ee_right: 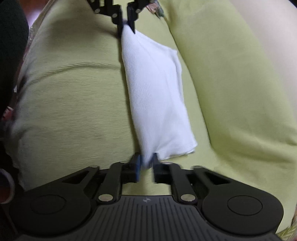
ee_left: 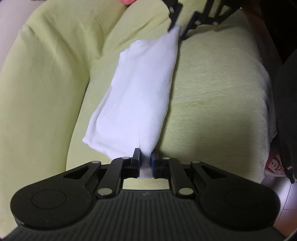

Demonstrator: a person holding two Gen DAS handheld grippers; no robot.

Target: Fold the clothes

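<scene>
From the left wrist, the left tool (ee_left: pixel 145 159) is pinching the near end of the white ribbed garment (ee_left: pixel 137 96), stretched ahead over the green sofa cushion (ee_left: pixel 213 96). From the right wrist, the right tool (ee_right: pixel 146 163) is pinching the opposite end; uneven pulling could slip the fabric free.

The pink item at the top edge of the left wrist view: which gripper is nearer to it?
Right. The right gripper holds the white garment at its far end, near the pink item; the left gripper grips the opposite end.
</scene>
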